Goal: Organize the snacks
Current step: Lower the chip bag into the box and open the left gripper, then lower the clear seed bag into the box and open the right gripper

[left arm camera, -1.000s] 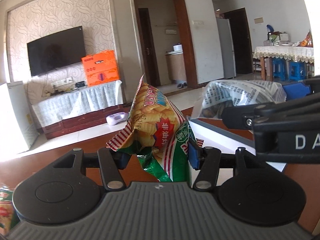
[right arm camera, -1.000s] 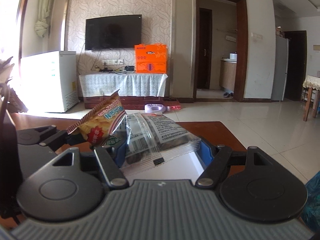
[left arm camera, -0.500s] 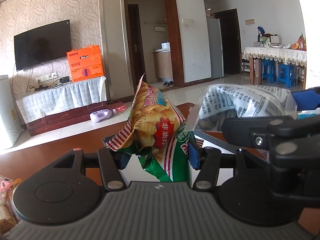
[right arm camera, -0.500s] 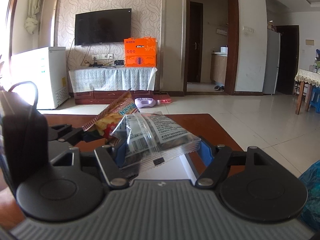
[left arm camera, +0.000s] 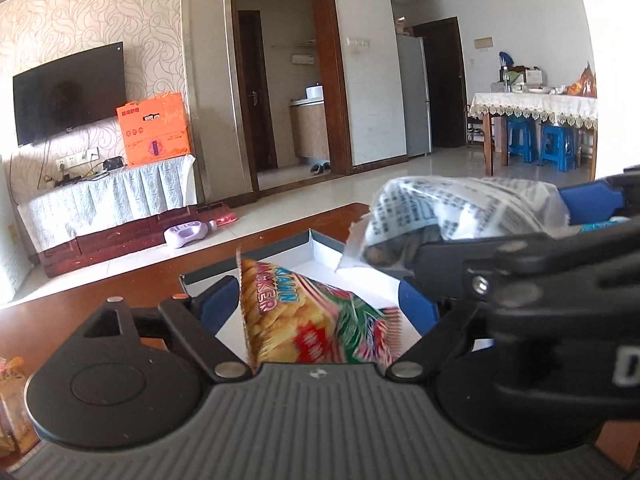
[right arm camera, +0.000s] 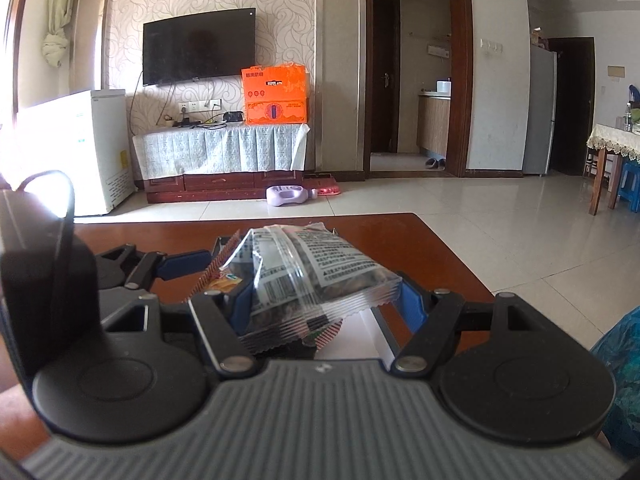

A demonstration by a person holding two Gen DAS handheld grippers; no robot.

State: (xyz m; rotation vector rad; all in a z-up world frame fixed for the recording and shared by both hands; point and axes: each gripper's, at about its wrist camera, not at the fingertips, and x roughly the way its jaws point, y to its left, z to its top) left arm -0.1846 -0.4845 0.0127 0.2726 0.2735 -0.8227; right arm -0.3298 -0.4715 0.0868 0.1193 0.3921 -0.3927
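In the left wrist view my left gripper [left arm camera: 316,304] hangs over a shallow white box [left arm camera: 256,256] on the brown table. Its jaws are opening, and the pads stand clear of the yellow-and-green cracker bag [left arm camera: 312,320], which lies blurred and tipped between them over the box. My right gripper [right arm camera: 326,300] is shut on a clear printed snack packet [right arm camera: 320,276] held just above the same box [right arm camera: 368,336]. That packet [left arm camera: 460,208] shows to the right in the left wrist view. The cracker bag [right arm camera: 218,276] peeks out at its left.
The brown table [right arm camera: 400,240] ends a little beyond the box, with tiled floor behind it. More snack packets [left arm camera: 12,400] lie at the table's near left. A blue bag [right arm camera: 624,360] sits at the near right. The left gripper's blue finger [right arm camera: 184,262] is close beside the right one.
The left jaws have spread and let go of the cracker bag, which has dropped from upright to lying low over the box. The right gripper still holds its packet.
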